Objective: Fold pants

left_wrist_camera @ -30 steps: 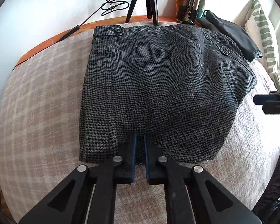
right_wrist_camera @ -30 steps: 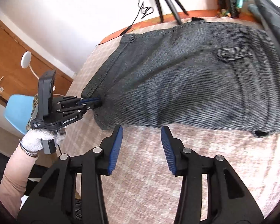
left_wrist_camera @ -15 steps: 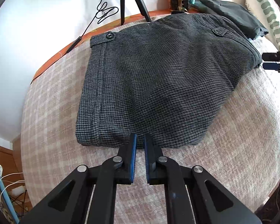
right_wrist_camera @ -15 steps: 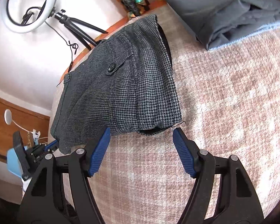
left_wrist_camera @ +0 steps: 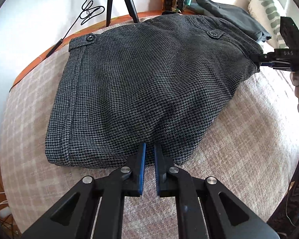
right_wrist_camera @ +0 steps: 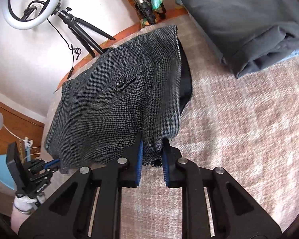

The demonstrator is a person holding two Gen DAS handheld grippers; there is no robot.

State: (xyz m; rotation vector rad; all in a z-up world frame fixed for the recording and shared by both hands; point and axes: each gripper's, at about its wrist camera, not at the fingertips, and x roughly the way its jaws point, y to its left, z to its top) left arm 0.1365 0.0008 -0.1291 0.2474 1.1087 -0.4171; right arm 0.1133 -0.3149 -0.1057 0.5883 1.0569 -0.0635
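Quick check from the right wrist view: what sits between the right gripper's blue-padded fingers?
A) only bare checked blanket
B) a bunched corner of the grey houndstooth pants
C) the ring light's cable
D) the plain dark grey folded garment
B: the right gripper, its fingers closing, has a bunched corner of the grey houndstooth pants between its pads; the plain dark grey folded garment lies apart, farther back.

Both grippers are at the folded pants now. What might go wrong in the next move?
1. The right gripper, jaws closing, has only a small bunch at the corner of the houndstooth pants; it may slip out.
2. The left gripper pinches just the near edge, so layers could separate.
3. The dark lining shows at the open end and may spill further.
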